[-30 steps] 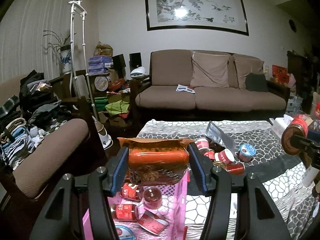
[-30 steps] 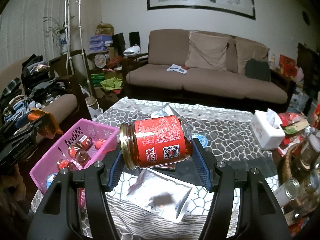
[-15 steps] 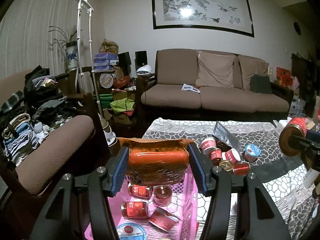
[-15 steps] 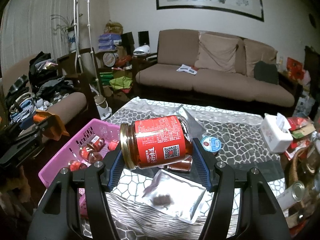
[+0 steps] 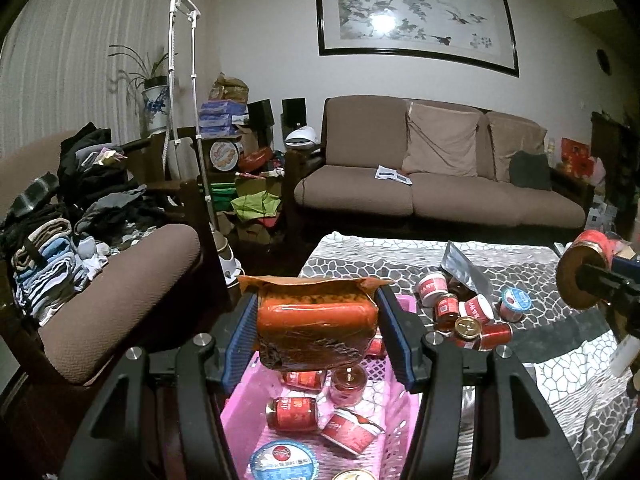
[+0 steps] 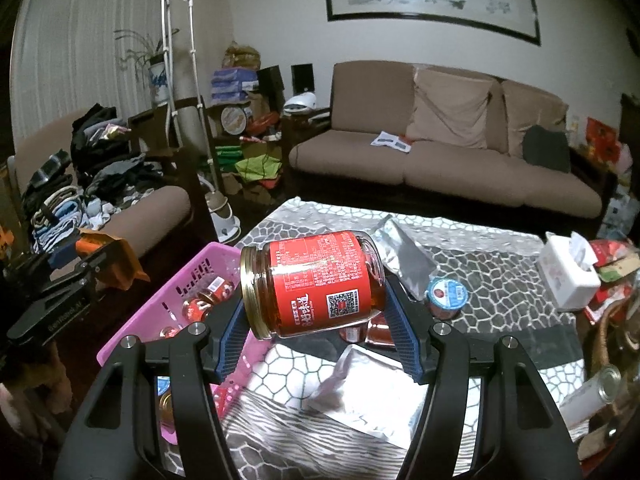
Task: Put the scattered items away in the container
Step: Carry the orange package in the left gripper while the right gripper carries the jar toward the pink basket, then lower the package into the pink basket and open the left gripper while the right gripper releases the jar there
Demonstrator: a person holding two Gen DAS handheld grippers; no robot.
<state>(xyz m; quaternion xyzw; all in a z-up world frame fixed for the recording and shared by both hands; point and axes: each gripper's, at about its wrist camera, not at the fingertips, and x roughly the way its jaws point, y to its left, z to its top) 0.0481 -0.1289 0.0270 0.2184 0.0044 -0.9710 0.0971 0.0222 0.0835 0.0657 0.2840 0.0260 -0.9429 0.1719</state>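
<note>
My left gripper (image 5: pixel 316 332) is shut on an orange snack packet (image 5: pixel 316 316) and hangs over the pink basket (image 5: pixel 240 396). Several small red jars and cups lie in the basket. My right gripper (image 6: pixel 316 316) is shut on a glass jar with a red label (image 6: pixel 320 280), which lies on its side between the pads, above the table just right of the pink basket (image 6: pixel 188 276). More red jars and cups (image 5: pixel 460 316) lie scattered on the patterned tablecloth. The left gripper (image 6: pixel 92 264) shows at the left edge of the right wrist view.
Two silver pouches (image 6: pixel 368 396) (image 6: pixel 404 252) and a blue-lidded cup (image 6: pixel 446 296) lie on the table. A white tissue box (image 6: pixel 568 272) and a can (image 6: pixel 592 388) stand at the right. A brown armchair (image 5: pixel 112 304) piled with clothes is to the left, a sofa (image 5: pixel 440 196) behind.
Both grippers have drifted left with their loads still held. More of the basket now lies under the left gripper, and it has come nearer in the right wrist view.
</note>
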